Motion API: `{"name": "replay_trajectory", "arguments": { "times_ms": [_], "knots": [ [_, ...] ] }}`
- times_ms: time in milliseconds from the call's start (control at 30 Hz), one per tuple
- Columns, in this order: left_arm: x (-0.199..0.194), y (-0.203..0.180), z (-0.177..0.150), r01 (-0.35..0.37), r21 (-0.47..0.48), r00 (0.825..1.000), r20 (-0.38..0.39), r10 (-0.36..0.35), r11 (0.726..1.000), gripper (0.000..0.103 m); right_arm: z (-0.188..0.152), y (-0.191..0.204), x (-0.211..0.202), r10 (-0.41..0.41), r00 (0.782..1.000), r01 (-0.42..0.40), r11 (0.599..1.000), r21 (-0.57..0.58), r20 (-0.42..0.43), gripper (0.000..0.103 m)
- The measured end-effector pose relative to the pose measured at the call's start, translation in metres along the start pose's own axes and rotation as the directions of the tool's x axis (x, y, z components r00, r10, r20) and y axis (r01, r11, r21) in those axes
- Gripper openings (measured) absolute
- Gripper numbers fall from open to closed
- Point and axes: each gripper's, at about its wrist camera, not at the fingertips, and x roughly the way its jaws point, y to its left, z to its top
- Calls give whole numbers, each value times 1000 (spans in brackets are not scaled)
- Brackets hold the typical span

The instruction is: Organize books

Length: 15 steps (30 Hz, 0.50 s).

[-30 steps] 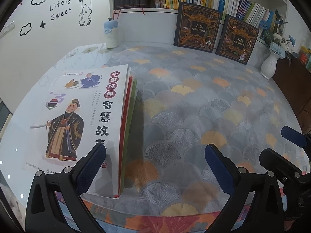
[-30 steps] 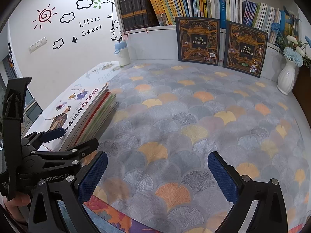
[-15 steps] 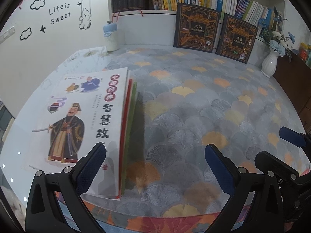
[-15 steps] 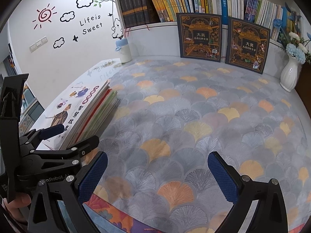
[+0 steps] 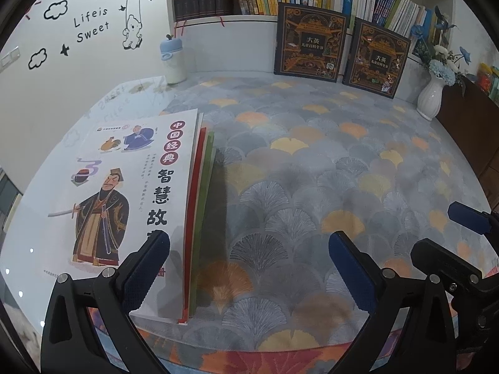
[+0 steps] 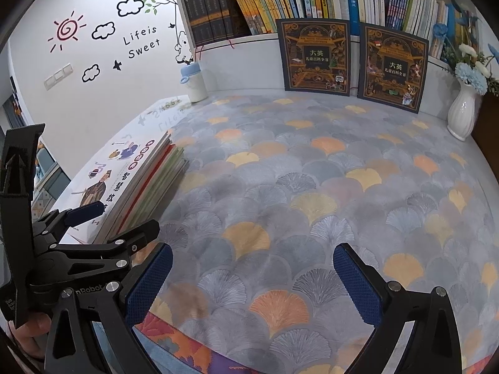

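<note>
A stack of thin picture books point(image 5: 131, 193) lies flat at the table's left, a white cover with a robed swordsman on top; in the right wrist view the stack point(image 6: 137, 184) shows its red and green spines. My left gripper point(image 5: 249, 268) hovers open near the stack's front right corner, its left finger over the top cover, nothing held. My right gripper point(image 6: 252, 283) is open above the patterned cloth, to the right of the left gripper's frame point(image 6: 81, 249). Two dark hardcover books point(image 5: 308, 42) point(image 5: 375, 57) lean upright against the back shelf.
A fan-patterned cloth point(image 5: 312, 187) covers the table. A white bottle with a blue cap point(image 5: 173, 60) stands at the back left, a white vase of flowers point(image 5: 432, 95) at the back right. A shelf of upright books point(image 6: 312, 3) runs along the back wall.
Both views have drawn slightly back and up from the table; the book stack has not moved and both grippers stay open.
</note>
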Motion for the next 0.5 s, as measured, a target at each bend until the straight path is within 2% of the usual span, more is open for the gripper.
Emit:
{"name": "replay_trajectory", "arguments": {
  "times_ms": [133, 267, 500],
  "knots": [
    [3, 2, 0, 38, -11, 999, -6, -38, 999, 102, 0, -1, 1, 3, 1000, -3, 1000, 0, -2, 103],
    [4, 2, 0, 14, -4, 1000, -4, -14, 1000, 102, 1, 0, 1, 7, 1000, -7, 1000, -6, -6, 103],
    [4, 4, 0, 15, -10, 1000, -1, -15, 1000, 102, 1, 0, 1, 6, 1000, -6, 1000, -5, -6, 103]
  ]
}}
